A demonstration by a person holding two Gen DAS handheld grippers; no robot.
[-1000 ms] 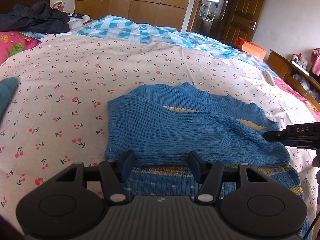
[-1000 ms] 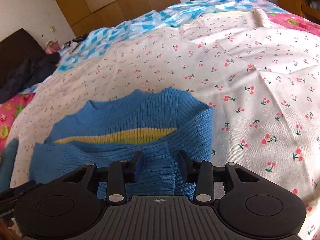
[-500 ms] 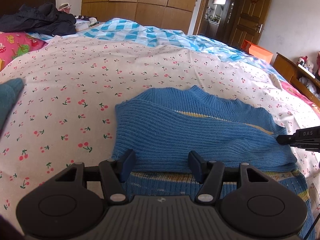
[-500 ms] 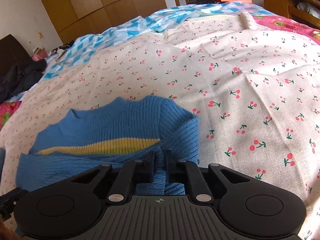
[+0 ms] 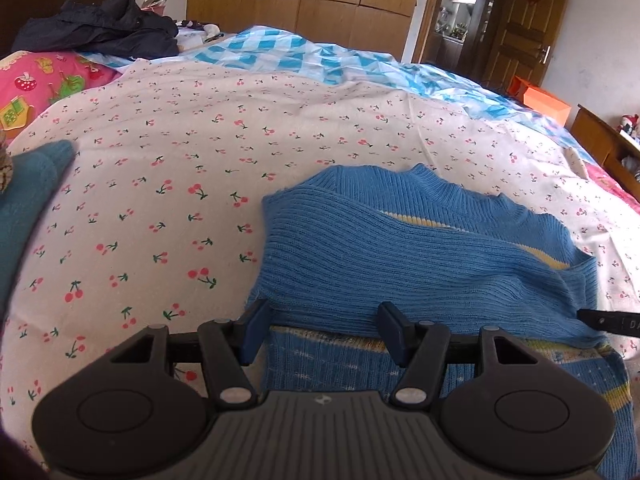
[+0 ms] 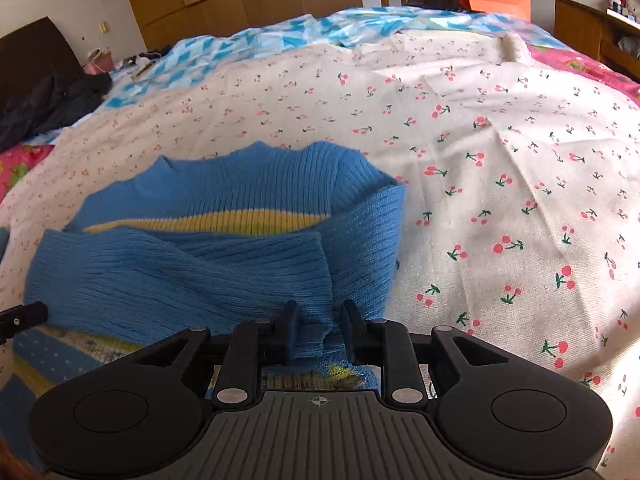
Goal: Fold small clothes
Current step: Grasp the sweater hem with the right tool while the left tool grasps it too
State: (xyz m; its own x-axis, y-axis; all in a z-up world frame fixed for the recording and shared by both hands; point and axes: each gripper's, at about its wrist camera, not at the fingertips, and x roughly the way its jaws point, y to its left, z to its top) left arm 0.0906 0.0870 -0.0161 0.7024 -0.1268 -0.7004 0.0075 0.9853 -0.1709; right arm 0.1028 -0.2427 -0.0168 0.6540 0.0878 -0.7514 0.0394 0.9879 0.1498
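Observation:
A blue ribbed sweater (image 5: pixel 420 256) with a yellow stripe (image 6: pixel 208 222) lies on the cherry-print sheet (image 5: pixel 180 168), both sleeves folded across its chest. My left gripper (image 5: pixel 324 320) is open at the sweater's near left side. The lower edge of the folded sleeve runs between its fingers, and the pads do not pinch it. My right gripper (image 6: pixel 318 332) is at the near right side with its jaws opening. The sleeve cuff (image 6: pixel 316 320) hangs loosely between them, with a gap beside the right finger. Each gripper's tip shows at the edge of the other's view.
A teal garment (image 5: pixel 24 200) lies at the far left of the sheet. Behind it are a dark jacket (image 5: pixel 100 28) and a pink quilt (image 5: pixel 40 76). An orange box (image 5: pixel 540 98) and wooden furniture (image 5: pixel 600 140) stand beyond the bed's right side.
My right gripper's jaws closed tight on the sleeve cuff half a second ago and have parted again. The left gripper's jaws kept their width, and its view tilted slightly.

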